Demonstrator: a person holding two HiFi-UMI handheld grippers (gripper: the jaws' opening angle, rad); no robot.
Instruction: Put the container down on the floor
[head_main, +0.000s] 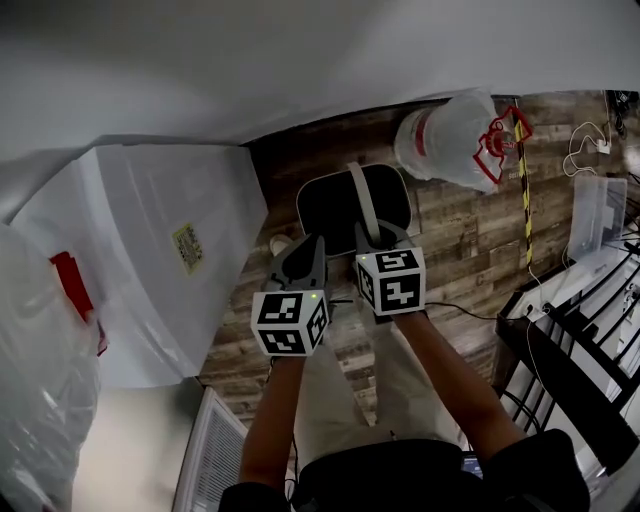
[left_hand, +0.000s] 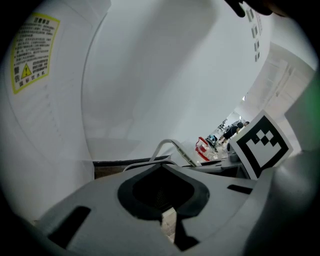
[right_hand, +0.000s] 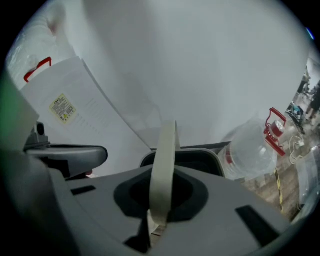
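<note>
Seemingly light and rigid, the container (head_main: 330, 212) carries best by its thin handle (right_hand: 164, 165), which the right claw (right_hand: 157, 220) pinches, while the left claw (head_main: 305, 252) beside the container is closed on nothing.

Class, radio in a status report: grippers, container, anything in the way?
Right gripper shut on handle of container. Left gripper shut, empty, alongside. Water jug close beside container.

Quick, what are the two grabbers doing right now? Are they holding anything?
Left gripper: shut, nothing between its jaws.
Right gripper: shut on the handle of the bin.
</note>
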